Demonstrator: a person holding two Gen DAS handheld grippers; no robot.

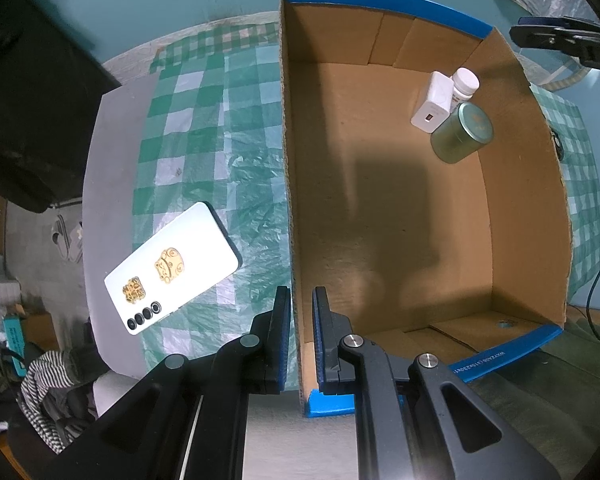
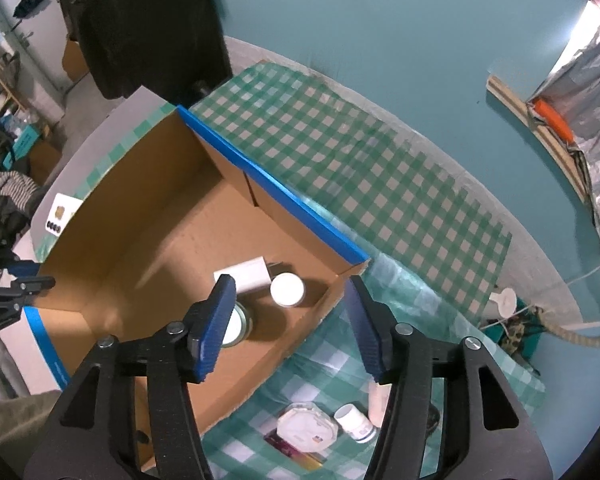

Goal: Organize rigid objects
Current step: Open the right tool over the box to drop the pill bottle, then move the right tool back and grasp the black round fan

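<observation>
The left gripper grips the near-left wall of the box, one finger outside the cardboard and the other inside, both pressed close to the wall near its blue-taped corner. The box stands open on the checked cloth with blue tape along its short rims. In its far right corner three things sit bunched together: a white charger, a white bottle just behind it, and a green tin touching the charger on the near side. The rest of the box floor is bare cardboard under a dark shadow. Outside the box to the left, a white phone lies face down on the cloth's edge, with gold stickers and a row of camera lenses on its back, well apart from the box wall. The right gripper hangs open and empty over the box's corner, its fingers spread wide; between them the bottle and charger show from above, and the tin is partly hidden by the left finger. On the cloth beside the box, near that gripper, lie a white octagonal tub on a flat packet, and a small white bottle on its side
</observation>
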